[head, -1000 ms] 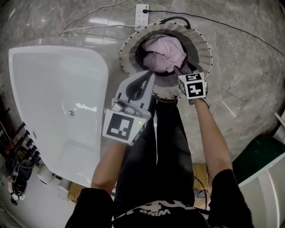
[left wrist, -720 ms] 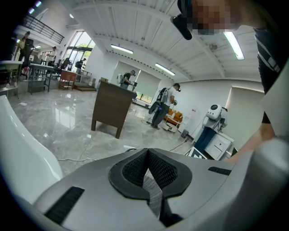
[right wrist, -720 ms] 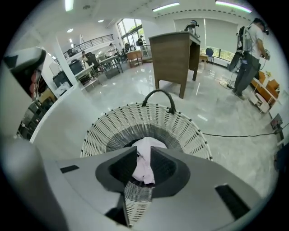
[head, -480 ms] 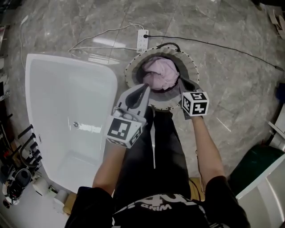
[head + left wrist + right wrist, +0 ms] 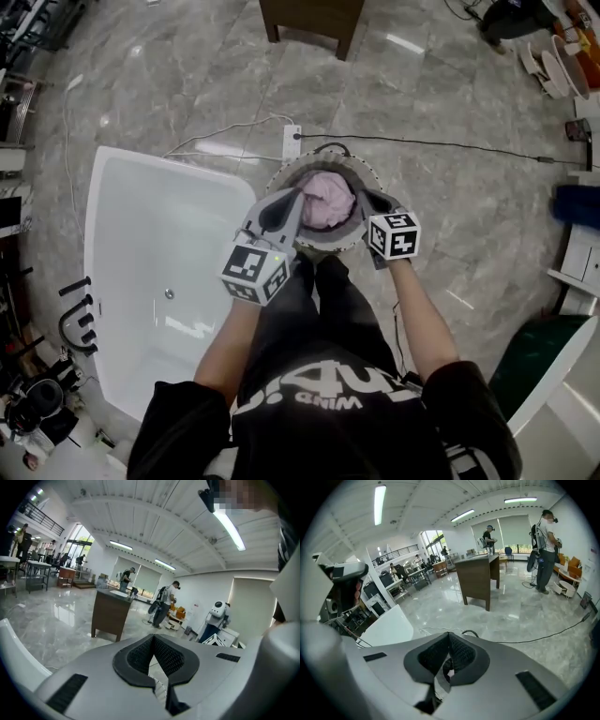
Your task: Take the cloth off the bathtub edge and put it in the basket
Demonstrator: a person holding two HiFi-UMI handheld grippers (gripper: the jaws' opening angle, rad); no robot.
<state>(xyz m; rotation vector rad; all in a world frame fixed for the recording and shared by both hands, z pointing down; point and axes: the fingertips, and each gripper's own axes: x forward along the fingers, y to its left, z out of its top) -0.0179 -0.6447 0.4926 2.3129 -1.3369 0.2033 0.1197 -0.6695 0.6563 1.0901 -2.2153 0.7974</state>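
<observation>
The pink cloth (image 5: 328,199) lies bunched inside the round striped basket (image 5: 323,247) on the marble floor, right of the white bathtub (image 5: 155,272). My left gripper (image 5: 292,199) hangs over the basket's left rim, its jaws shut with nothing between them (image 5: 153,637). At the basket's right rim my right gripper (image 5: 362,198) is also shut and empty (image 5: 449,634). Neither gripper touches the cloth. Both gripper views look out level across the hall, and the cloth does not show in them.
A white power strip (image 5: 291,142) and a black cable (image 5: 450,145) lie on the floor behind the basket. A brown wooden table (image 5: 312,17) stands farther back. The tub's edge (image 5: 389,625) shows at the left of the right gripper view. Several people stand far off.
Both grippers have come up and back from the basket's opening to its rims. The cloth stays in the basket. The head view has risen and shows more floor.
</observation>
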